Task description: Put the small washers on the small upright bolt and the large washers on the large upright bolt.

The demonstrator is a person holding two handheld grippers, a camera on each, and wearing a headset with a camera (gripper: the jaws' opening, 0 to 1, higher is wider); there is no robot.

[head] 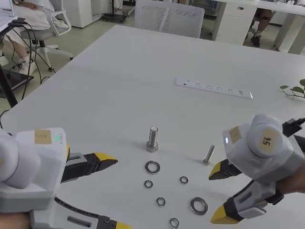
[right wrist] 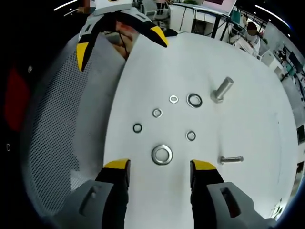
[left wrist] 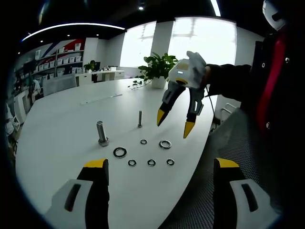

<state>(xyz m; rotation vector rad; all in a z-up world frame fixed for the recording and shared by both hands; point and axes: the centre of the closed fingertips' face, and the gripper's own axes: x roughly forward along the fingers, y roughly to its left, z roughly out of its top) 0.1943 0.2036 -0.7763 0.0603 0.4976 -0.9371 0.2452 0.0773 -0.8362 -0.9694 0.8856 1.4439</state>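
Observation:
The large upright bolt (head: 152, 140) and the small upright bolt (head: 208, 155) stand on the white table (head: 119, 86). One large washer (head: 152, 167) lies at the large bolt's foot, another large washer (head: 198, 205) nearer me. Several small washers (head: 160, 202) lie flat between them. My left gripper (head: 114, 193) is open at the lower left, away from the washers. My right gripper (head: 217, 195) is open just right of the nearer large washer (right wrist: 162, 154), which lies a little ahead of its jaws. In the left gripper view the right gripper (left wrist: 174, 126) hangs above the washers (left wrist: 151, 162).
A white power strip (head: 213, 88) lies farther back on the table. A plant's leaves (head: 296, 89) reach in at the right edge. Chairs (head: 167, 19) and seated people are beyond the table's far and left sides.

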